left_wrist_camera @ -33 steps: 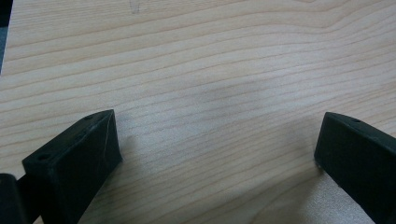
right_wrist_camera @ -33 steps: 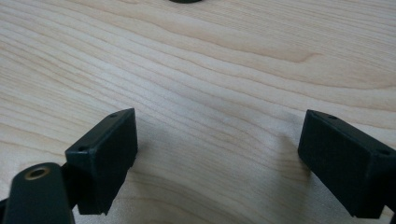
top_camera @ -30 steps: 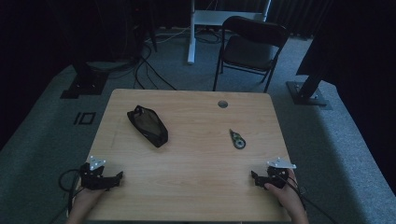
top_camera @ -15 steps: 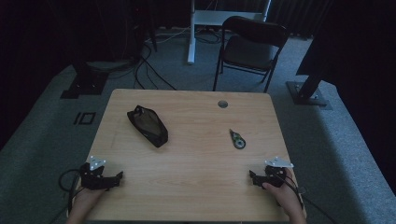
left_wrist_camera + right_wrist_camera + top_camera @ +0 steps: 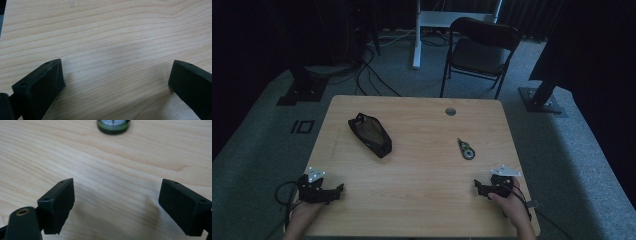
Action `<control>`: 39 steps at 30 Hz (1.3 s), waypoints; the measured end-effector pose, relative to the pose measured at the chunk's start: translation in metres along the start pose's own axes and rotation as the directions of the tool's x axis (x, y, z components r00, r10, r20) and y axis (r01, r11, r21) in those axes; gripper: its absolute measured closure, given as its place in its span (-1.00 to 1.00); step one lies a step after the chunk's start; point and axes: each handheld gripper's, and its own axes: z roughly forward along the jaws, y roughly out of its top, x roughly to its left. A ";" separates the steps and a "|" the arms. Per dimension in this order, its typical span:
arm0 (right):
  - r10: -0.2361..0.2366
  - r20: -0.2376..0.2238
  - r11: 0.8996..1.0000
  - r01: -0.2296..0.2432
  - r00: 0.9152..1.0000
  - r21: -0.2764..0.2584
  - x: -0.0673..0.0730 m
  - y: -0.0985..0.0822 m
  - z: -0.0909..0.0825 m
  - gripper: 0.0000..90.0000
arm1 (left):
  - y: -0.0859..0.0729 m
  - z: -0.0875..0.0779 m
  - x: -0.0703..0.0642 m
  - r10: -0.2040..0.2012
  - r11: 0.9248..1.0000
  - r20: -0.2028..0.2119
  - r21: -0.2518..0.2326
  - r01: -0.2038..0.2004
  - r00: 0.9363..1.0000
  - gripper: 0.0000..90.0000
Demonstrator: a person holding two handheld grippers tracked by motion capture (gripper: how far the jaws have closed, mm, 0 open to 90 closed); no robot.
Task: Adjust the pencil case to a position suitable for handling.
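a wooden table (image 5: 422,165) stands on grey carpet before a folding chair (image 5: 479,52). a dark zipped pouch (image 5: 370,134) lies ahead of the left gripper (image 5: 337,190), well apart from it. the left gripper and the right gripper (image 5: 478,186) rest near the table's near edge, each with jaws spread wide over bare wood. a small green-rimmed round tool (image 5: 113,125) lies just ahead of the right gripper.

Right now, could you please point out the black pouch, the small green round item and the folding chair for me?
black pouch (image 5: 370,135), high view, middle of its top face.
small green round item (image 5: 467,152), high view, its round end.
folding chair (image 5: 476,53), high view, its seat.
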 end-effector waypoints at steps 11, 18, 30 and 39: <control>-0.030 -0.043 0.999 0.029 0.999 -0.025 0.015 0.017 0.004 -0.71 | 0.000 0.000 0.000 0.000 1.000 0.000 0.000 0.000 1.000 -1.00; -0.044 -0.071 0.998 0.041 0.997 -0.046 0.025 0.026 0.008 -0.71 | 0.000 0.000 0.000 0.000 1.000 0.000 0.000 0.000 1.000 -1.00; -0.102 -0.109 0.993 0.094 0.989 -0.076 0.046 0.044 0.015 -0.70 | 0.000 0.000 0.000 0.005 1.000 0.004 0.000 -0.005 1.000 -1.00; -0.134 -0.145 0.989 0.123 0.980 -0.081 0.064 0.056 0.024 -0.69 | 0.000 0.000 0.000 0.005 1.000 0.004 0.000 -0.005 1.000 -1.00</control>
